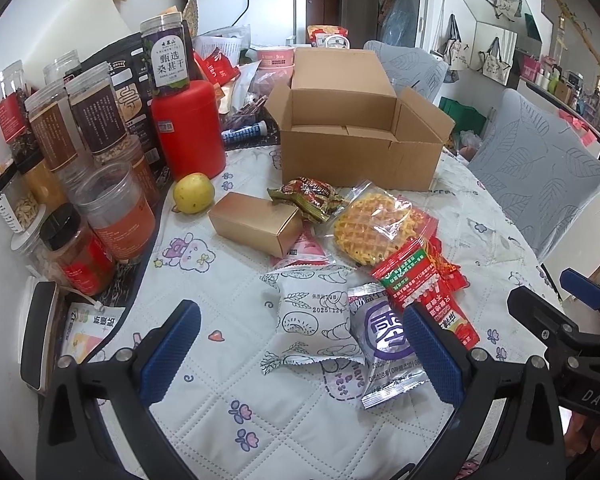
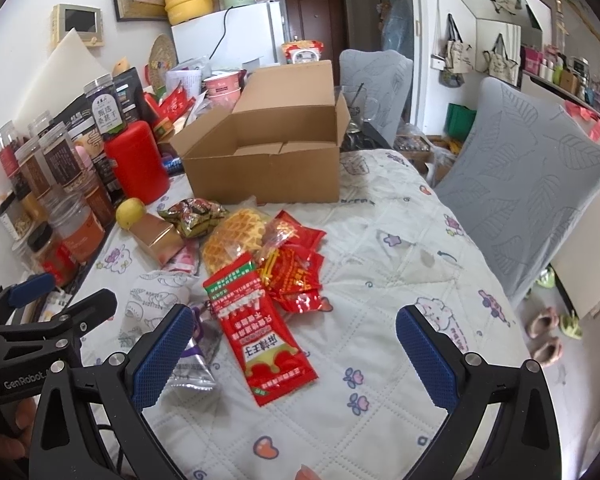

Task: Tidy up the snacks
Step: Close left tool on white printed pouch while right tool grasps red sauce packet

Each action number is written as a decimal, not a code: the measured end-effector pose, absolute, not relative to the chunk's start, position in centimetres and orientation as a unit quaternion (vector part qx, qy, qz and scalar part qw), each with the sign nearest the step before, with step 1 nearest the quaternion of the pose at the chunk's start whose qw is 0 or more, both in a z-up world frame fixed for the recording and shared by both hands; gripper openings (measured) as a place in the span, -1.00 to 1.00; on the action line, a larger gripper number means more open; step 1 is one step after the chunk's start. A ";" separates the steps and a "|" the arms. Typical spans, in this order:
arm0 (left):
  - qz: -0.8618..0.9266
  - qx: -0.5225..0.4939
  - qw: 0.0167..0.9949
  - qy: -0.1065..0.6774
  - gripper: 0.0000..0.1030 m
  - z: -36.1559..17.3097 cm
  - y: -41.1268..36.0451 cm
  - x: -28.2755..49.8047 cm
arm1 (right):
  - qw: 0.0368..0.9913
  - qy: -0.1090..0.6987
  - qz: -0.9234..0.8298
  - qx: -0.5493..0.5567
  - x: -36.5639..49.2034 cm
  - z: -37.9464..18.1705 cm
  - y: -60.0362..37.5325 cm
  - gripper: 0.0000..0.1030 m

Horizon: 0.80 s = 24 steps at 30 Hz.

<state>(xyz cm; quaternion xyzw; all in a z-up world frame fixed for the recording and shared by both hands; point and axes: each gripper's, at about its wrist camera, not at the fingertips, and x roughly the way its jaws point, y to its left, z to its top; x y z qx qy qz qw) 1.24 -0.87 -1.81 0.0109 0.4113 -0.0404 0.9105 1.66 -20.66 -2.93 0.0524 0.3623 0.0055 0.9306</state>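
Left gripper (image 1: 300, 344) and right gripper (image 2: 294, 350) both spread apart, empty, over snack packets (image 2: 260, 312) on the table (image 2: 380, 280); open box (image 1: 356, 132) behind, empty

Snack packets (image 1: 364, 264) lie on the table (image 2: 400, 280) before the cardboard box (image 1: 356, 136). Jars (image 1: 80, 152) stand left of it.

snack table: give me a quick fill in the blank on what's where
1. The cardboard box stands open and ____ inside.
2. The yellow fruit lies between the red canister and the ____ box.
3. Both the left gripper and the right gripper are ____.

Missing words: empty; gold; open
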 end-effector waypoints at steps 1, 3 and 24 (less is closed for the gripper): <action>-0.039 0.010 0.910 0.412 1.00 -1.9 -0.8 1.3 | 0.929 0.366 0.007 0.053 1.8 -3.2 -20.7 1.00; -0.035 0.006 0.908 0.417 1.00 -2.3 -0.6 1.4 | 0.926 0.372 0.012 0.055 2.2 -3.7 -20.8 1.00; -0.026 -0.013 0.878 0.477 1.00 -7.1 0.2 4.0 | 0.893 0.441 0.070 0.045 6.0 -9.7 -20.9 1.00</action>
